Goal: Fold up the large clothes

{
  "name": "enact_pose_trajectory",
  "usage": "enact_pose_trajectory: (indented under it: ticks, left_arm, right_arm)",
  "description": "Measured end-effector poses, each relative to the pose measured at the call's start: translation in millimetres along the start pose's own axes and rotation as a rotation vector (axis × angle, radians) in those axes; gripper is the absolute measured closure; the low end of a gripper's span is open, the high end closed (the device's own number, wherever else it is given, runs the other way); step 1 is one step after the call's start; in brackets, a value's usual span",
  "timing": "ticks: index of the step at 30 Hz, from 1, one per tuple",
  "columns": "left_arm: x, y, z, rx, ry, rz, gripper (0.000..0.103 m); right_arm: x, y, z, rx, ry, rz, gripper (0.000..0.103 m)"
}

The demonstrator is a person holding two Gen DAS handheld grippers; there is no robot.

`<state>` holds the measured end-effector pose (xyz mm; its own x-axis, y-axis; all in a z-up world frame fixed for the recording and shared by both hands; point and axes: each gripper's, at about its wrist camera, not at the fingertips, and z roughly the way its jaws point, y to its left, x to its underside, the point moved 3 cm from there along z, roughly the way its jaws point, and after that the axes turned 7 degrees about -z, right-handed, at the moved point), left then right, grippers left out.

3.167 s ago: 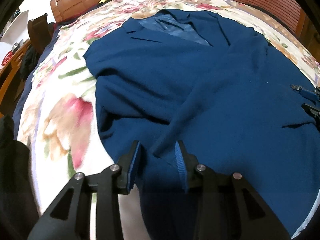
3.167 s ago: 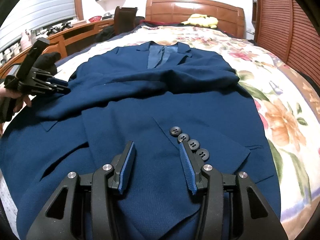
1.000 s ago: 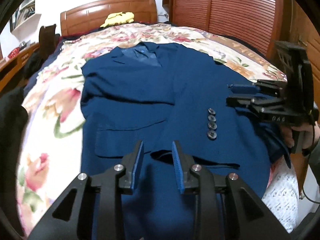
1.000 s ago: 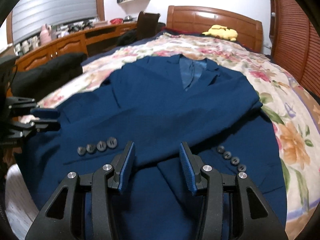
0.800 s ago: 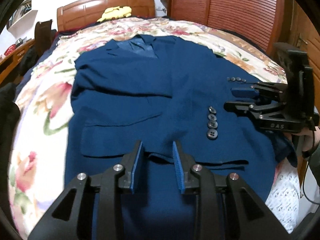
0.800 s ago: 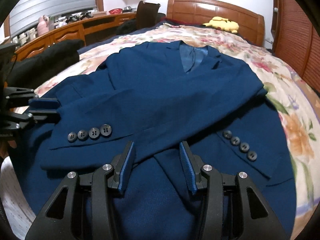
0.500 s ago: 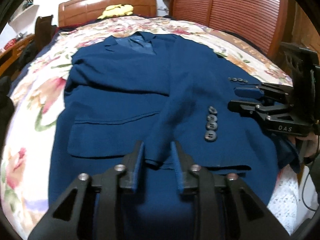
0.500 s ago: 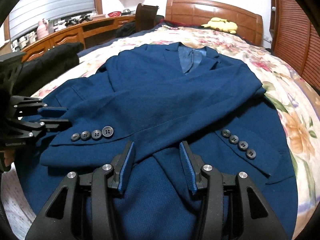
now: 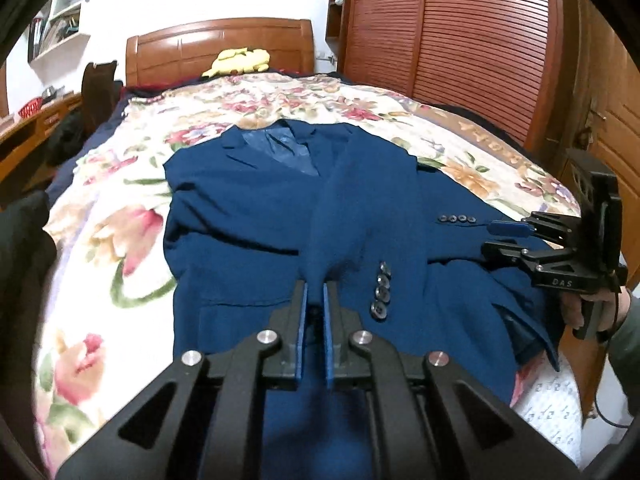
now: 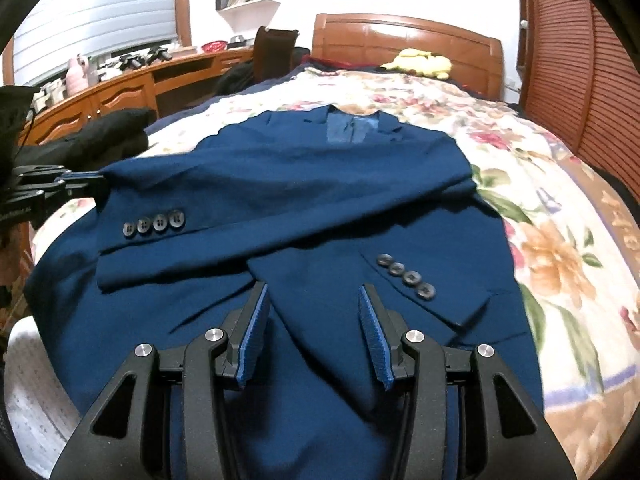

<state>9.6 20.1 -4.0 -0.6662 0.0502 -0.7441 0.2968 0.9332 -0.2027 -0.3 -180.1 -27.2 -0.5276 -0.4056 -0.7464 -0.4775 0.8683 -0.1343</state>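
Note:
A navy suit jacket (image 9: 248, 216) lies face up on the floral bedspread (image 9: 100, 240), its sleeves crossed over the front. My left gripper (image 9: 315, 292) is shut on the cuff end of one sleeve (image 9: 332, 220), which rises off the jacket in a taut ridge, with the cuff buttons (image 9: 380, 288) just to its right. In the right wrist view the left gripper (image 10: 96, 184) pinches that sleeve (image 10: 240, 200) at its corner. My right gripper (image 10: 314, 304) is open just above the jacket's lower front (image 10: 312, 360), pressing on nothing. It also shows as the right gripper (image 9: 490, 236) at the jacket's right edge.
A wooden headboard (image 9: 216, 48) with a yellow plush toy (image 9: 240, 60) stands at the far end. A slatted wooden wardrobe (image 9: 460, 40) runs along the right. A desk (image 10: 120, 84) and dark clothes (image 10: 104, 132) are on the left. A person's hand (image 9: 576, 312) holds the right gripper.
My left gripper's jaws have closed on the sleeve end and lifted it off the jacket. The right gripper has shifted sideways and stays open.

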Motion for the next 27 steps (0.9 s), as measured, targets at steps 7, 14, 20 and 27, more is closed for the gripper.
enact_pose_trajectory:
  ticks: [7, 14, 20, 27]
  left_arm:
    - [18, 20, -19, -0.084, -0.024, -0.001, 0.082]
    - [50, 58, -23, -0.16, 0.033, -0.037, 0.075]
    - [77, 84, -19, -0.208, 0.092, -0.067, 0.07]
    - [80, 86, -13, -0.212, 0.094, -0.067, 0.063]
  right_arm:
    - [14, -10, -15, 0.039, 0.009, -0.001, 0.057]
    - [38, -34, -27, 0.088, 0.032, 0.022, 0.056]
    - [50, -54, -38, 0.133, 0.06, 0.039, 0.056]
    - [72, -71, -37, 0.162, 0.125, 0.068, 0.056]
